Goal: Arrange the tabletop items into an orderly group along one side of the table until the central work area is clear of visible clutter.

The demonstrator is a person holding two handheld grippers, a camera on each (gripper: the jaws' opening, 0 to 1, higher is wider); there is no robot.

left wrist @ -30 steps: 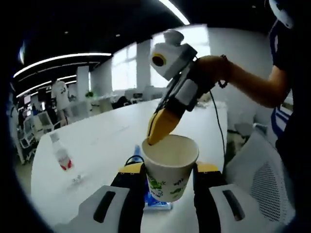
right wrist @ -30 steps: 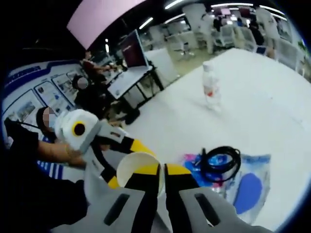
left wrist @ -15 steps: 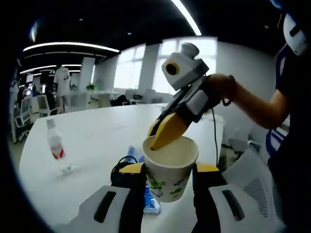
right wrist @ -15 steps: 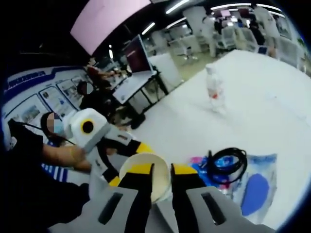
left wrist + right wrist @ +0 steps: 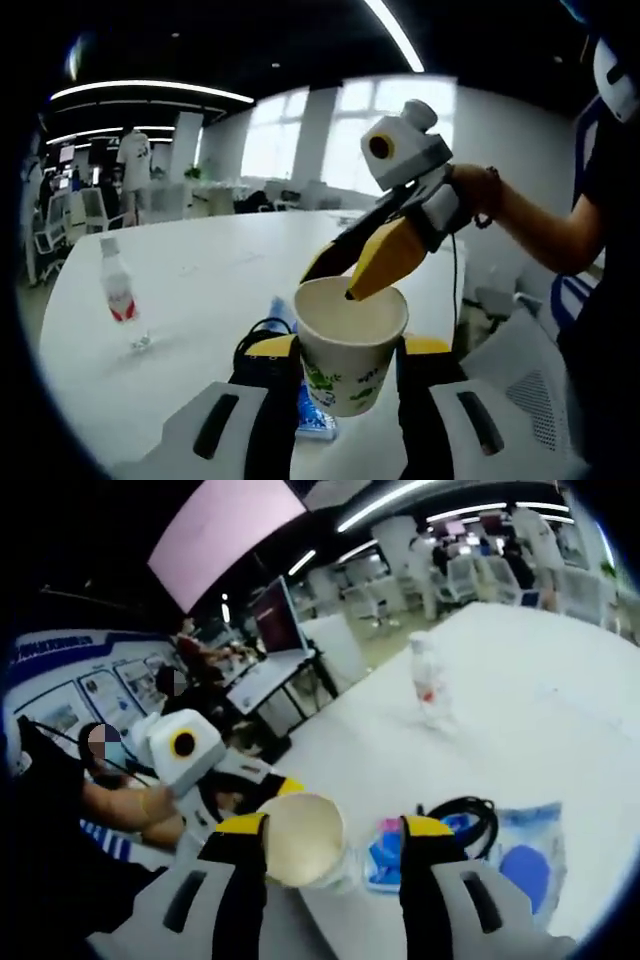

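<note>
Since a second ago the right hand-held gripper [image 5: 352, 272] has drawn up out of the paper cup [image 5: 349, 345] and its jaws have spread: earlier they were pressed together with the tips dipped inside the rim, and now they stand wide apart just above the cup's mouth, holding nothing. In the right gripper view the same jaws [image 5: 334, 828] frame the cup [image 5: 300, 840] from above, one yellow tip on either side of its rim without touching it.

The left hand-held gripper [image 5: 349, 345] is clamped on the paper cup, one jaw against each side of its wall, and holds it upright and raised off the bench [image 5: 210, 290]. The cup is white with a green print on its side and looks empty. In the right gripper view the left hand-held gripper [image 5: 275, 795] reaches in from the left, gripped by a person's hand [image 5: 150, 805].

Under and just behind the cup, near the bench's closer edge, lies a blue and pink plastic packet [image 5: 505, 855] with a coiled black cable [image 5: 465, 818] resting on it. Farther out on the white bench, well apart from these, a clear plastic bottle [image 5: 428, 685] with a red label stands upright by itself.
</note>
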